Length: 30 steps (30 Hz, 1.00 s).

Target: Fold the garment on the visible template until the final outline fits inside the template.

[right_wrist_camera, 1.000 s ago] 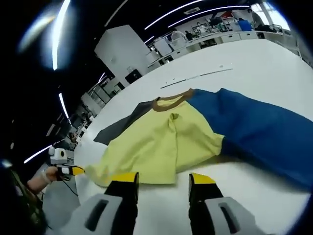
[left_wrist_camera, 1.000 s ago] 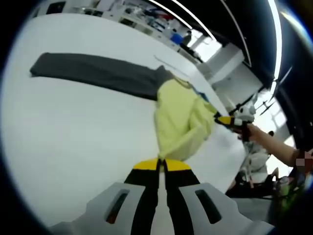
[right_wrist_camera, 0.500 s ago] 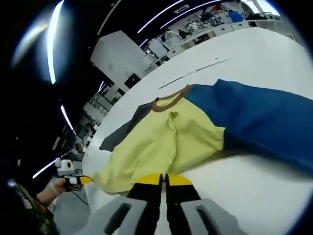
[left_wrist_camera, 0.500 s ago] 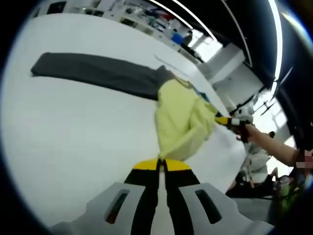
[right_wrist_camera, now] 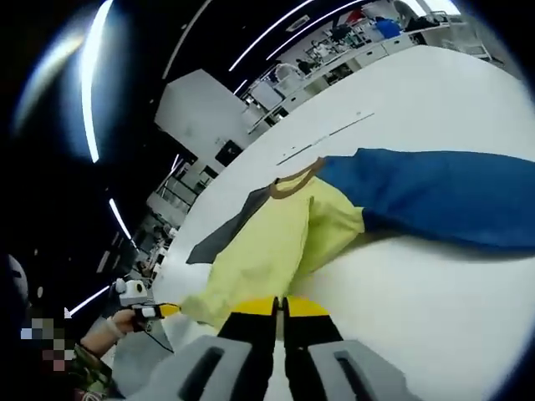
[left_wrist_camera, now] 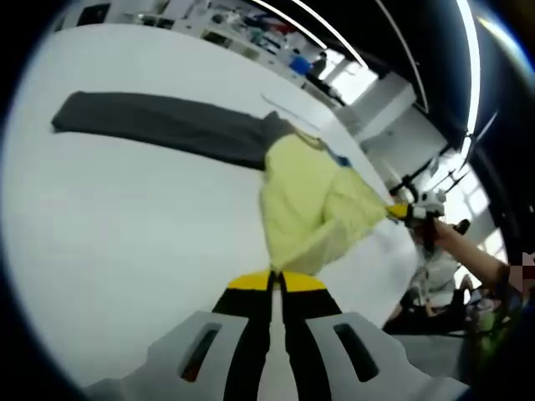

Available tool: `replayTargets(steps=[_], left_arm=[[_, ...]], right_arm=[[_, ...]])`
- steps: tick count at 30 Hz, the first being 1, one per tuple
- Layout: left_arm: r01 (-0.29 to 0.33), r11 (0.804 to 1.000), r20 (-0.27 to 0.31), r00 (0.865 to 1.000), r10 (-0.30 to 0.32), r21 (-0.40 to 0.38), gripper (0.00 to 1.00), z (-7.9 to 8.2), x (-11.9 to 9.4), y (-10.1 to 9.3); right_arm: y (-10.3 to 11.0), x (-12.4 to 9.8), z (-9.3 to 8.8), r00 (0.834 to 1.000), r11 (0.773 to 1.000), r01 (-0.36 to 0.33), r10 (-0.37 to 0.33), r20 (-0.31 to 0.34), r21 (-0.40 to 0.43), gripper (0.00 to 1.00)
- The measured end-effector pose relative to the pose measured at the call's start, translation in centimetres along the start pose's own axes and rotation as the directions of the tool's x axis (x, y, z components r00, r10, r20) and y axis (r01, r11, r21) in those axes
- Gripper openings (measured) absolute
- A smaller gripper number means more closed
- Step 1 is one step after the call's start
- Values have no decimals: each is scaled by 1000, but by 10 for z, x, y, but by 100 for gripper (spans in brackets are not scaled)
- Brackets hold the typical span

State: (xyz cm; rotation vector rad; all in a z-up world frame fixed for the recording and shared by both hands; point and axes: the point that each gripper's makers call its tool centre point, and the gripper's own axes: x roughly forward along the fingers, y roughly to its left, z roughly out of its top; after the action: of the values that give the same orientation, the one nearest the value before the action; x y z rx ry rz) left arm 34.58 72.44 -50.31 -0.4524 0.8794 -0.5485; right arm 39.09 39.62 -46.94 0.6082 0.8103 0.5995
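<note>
Both the left gripper [left_wrist_camera: 275, 281] and the right gripper [right_wrist_camera: 279, 305] are clamped on the garment [left_wrist_camera: 313, 209], at six o'clock in each view, its hem lifted off the white table [left_wrist_camera: 125, 225], apparently for a fold.

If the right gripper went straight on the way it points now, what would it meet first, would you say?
Most likely the yellow body of the garment, whose hem the right gripper seems shut on already; beyond it lies the brown collar. Depth is unclear.

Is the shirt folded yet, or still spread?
Still spread: the shirt has its dark sleeve and blue sleeve stretched out flat on the table.
</note>
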Motion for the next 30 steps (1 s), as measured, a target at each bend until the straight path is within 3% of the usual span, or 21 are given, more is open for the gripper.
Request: replayTargets(steps=[9, 19, 30], left_arm=[[12, 1000, -35, 999, -12, 0, 0, -14, -2, -5], [47, 999, -102, 994, -47, -3, 0, -31, -5, -15], [68, 997, -187, 980, -73, -33, 0, -57, -9, -24]], right_arm=[[5, -35, -29, 1000, 999, 1, -2, 20, 53, 0], [8, -62, -61, 1000, 996, 26, -26, -2, 84, 0], [-9, -80, -97, 996, 987, 81, -76, -40, 140, 0]])
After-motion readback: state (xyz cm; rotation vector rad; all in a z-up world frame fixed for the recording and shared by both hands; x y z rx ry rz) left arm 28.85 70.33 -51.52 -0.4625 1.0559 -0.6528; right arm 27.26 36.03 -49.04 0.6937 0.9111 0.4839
